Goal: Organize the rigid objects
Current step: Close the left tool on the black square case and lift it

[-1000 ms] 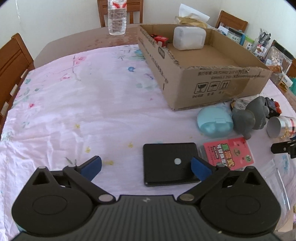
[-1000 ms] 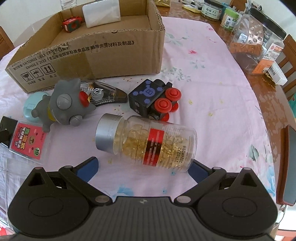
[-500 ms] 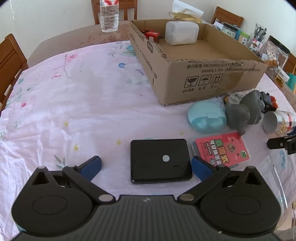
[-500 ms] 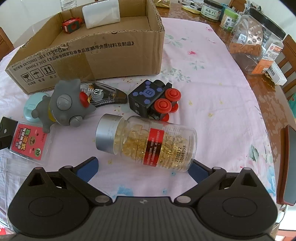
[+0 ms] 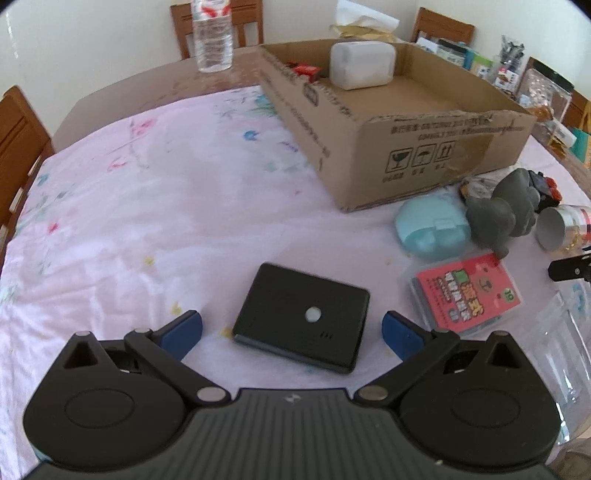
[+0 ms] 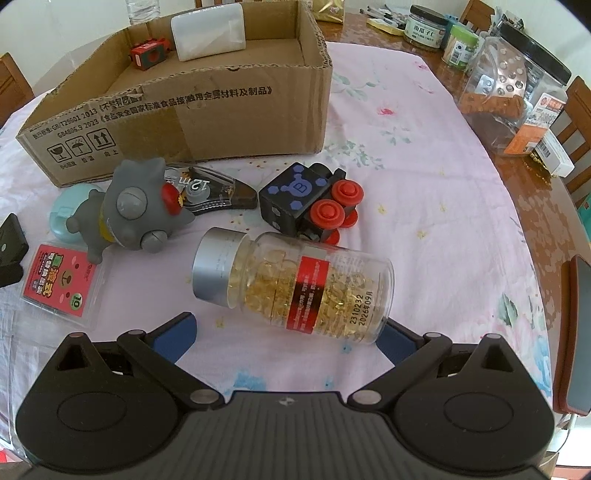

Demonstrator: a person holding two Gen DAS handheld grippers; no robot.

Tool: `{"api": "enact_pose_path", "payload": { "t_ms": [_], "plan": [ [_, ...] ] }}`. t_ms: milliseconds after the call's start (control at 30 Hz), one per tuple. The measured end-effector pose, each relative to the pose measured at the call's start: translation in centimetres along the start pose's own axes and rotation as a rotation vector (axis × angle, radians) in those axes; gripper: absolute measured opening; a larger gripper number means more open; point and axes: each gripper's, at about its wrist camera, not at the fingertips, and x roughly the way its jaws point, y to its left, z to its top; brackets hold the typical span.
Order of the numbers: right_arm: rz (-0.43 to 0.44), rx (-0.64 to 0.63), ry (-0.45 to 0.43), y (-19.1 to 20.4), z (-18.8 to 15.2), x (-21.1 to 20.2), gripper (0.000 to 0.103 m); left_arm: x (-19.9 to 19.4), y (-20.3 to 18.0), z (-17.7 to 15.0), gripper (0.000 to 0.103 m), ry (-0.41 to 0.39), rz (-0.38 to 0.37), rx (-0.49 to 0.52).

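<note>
We find the left gripper (image 5: 291, 330) spread wide over the tablecloth (image 5: 147, 206), its blue fingers either side of a flat black device (image 5: 301, 317) without touching it. The right gripper (image 6: 286, 336) is likewise spread, the capsule bottle (image 6: 295, 286) lying on its side just ahead between its fingers. The cardboard box (image 6: 207, 114) beyond holds a white container (image 6: 208, 31) and a small red toy (image 6: 147, 55).

Left claw (image 5: 291, 330) low over desk, blue fingers (image 5: 181, 332) spread wide, nothing gripped. Right claw (image 6: 286, 338) likewise low, fingers (image 6: 173, 336) wide apart, empty.
</note>
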Motion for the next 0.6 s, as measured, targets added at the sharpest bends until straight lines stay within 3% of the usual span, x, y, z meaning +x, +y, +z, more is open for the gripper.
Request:
{"api": "enact_pose_path", "payload": {
  "t_ms": [233, 500, 600],
  "plan": [
    [0.000, -0.002, -0.012, -0.03, -0.09, -0.09, 0.103, 0.10, 0.11, -0.01, 0.103, -0.039, -0.018, 0.026],
    [0.000, -0.004, -0.031, -0.01, -0.46, -0.31, 0.103, 0.00, 0.58, 0.29, 0.103, 0.010, -0.077, 0.122],
    [0.000, -0.003, -0.041, 0.00, -0.64, -0.41, 0.103, -0.15, 0.53, 0.34, 0.098, 0.014, -0.096, 0.152]
  ]
}}
